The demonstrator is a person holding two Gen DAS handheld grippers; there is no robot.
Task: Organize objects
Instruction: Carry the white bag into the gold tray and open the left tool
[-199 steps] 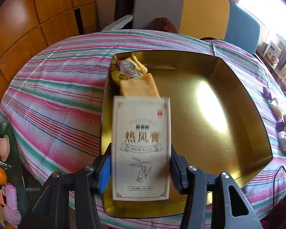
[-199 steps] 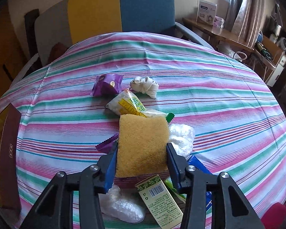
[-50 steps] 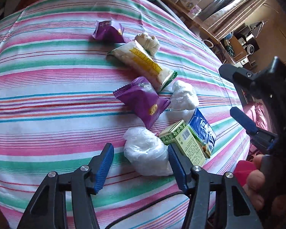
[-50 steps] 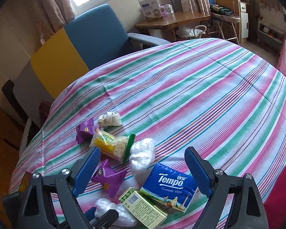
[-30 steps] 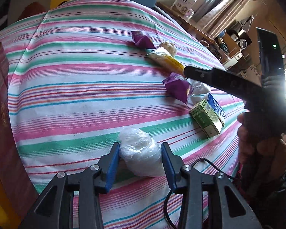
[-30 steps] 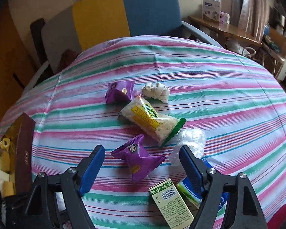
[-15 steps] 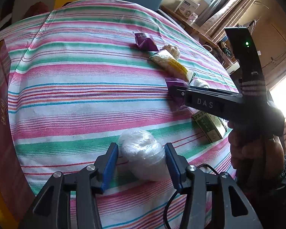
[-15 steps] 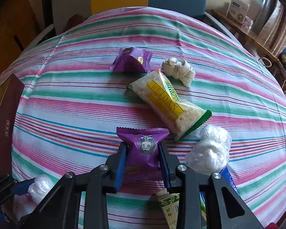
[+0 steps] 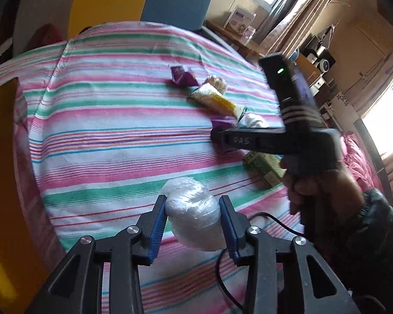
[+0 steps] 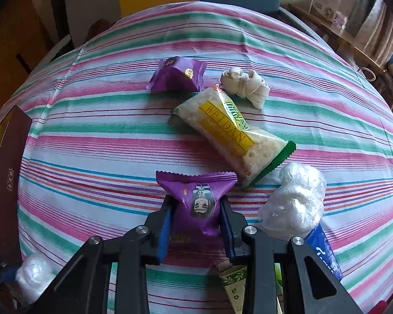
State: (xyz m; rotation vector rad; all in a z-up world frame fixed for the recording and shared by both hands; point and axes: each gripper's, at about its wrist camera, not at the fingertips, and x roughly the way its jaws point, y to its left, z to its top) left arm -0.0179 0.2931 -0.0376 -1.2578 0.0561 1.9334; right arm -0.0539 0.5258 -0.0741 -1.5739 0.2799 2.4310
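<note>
A white plastic-wrapped bundle (image 9: 194, 217) is squeezed between the blue fingers (image 9: 158, 225) of the left gripper (image 9: 194, 226), which are closing, above the striped counter (image 9: 104, 120). A purple snack packet (image 10: 196, 201) lies flat, clamped by the right gripper (image 10: 196, 225).

striped tablecloth (image 10: 118, 141), blue-yellow chair (image 9: 170, 0), curtains (image 9: 288, 21)
</note>
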